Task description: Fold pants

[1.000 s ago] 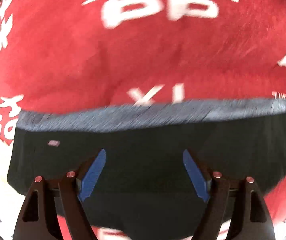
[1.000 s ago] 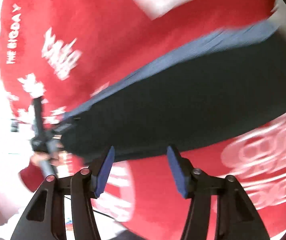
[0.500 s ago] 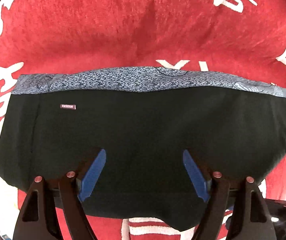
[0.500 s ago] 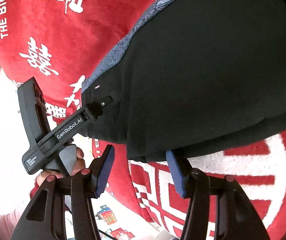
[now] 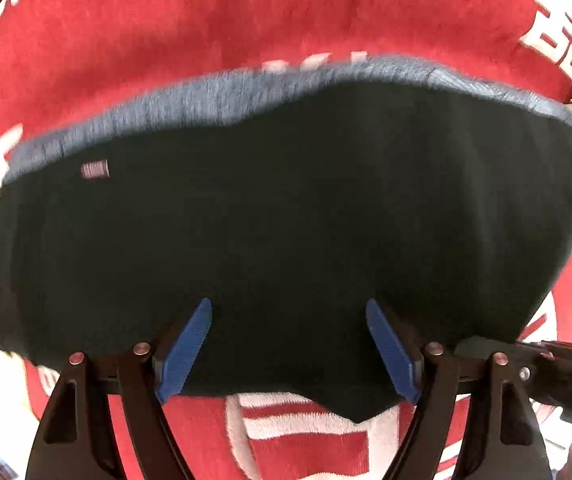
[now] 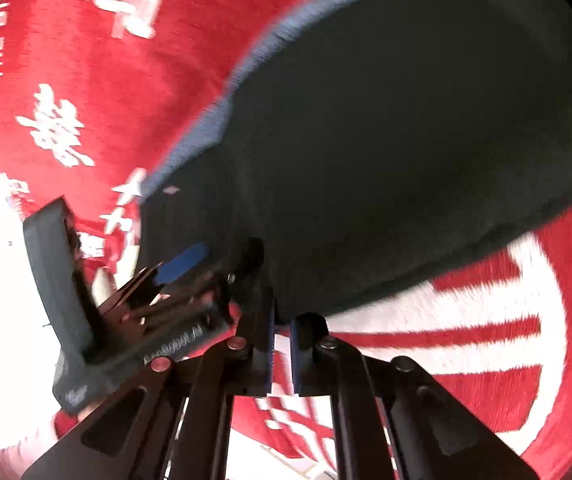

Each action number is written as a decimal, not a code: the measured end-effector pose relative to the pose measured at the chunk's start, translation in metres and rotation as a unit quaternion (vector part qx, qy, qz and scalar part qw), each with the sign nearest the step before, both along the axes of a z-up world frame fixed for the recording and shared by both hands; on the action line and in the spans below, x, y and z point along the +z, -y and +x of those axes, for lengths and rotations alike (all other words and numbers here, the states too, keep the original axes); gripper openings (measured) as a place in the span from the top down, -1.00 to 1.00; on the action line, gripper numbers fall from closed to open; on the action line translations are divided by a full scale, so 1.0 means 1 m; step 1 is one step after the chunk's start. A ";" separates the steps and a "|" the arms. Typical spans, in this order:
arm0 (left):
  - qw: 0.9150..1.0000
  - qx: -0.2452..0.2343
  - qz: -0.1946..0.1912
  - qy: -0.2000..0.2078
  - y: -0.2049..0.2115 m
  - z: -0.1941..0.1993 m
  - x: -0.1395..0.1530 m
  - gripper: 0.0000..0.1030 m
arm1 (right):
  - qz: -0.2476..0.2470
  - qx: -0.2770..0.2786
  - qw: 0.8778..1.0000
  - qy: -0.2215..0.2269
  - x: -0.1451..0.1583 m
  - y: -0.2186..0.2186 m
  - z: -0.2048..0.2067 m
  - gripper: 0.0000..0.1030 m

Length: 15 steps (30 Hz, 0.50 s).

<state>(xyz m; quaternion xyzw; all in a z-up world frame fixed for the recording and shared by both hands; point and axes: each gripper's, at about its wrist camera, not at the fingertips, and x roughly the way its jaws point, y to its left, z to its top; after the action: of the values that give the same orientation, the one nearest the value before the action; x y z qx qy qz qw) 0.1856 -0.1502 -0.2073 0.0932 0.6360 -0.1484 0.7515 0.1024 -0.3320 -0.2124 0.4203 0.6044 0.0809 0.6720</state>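
Pants (image 5: 286,216), one black pair, lie under the left gripper's (image 5: 288,344) spread, empty jaws; the right gripper's (image 6: 281,344) jaws have just closed, pinching the hem.

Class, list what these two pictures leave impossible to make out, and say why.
Wording on the label of the pants, left wrist view: blurred, too small.
Whether the right tongs, just closed, pinch the hem, right wrist view: dark cloth hides their tips.
Lettering on the red blanket, both views: blurred, cut by the rim.
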 end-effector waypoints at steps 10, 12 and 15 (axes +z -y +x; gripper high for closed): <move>1.000 0.019 -0.010 0.012 0.006 0.008 0.029 -0.58 | -0.024 0.043 0.999 -0.005 0.022 0.030 -0.023 0.76; 0.999 0.015 -0.020 0.029 0.017 0.016 0.043 -0.58 | -0.060 0.046 0.997 0.018 0.043 0.050 -0.024 0.76; 0.999 0.009 -0.022 0.049 0.044 0.038 0.046 -0.58 | -0.127 0.044 0.990 0.049 0.066 0.083 -0.009 0.52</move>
<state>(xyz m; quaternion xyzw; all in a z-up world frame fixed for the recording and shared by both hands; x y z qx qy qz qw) 0.2237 -0.1939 -0.1617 0.0782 0.5957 -0.1502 0.7851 0.0934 -0.4151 -0.1460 0.3001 0.5940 0.0534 0.7445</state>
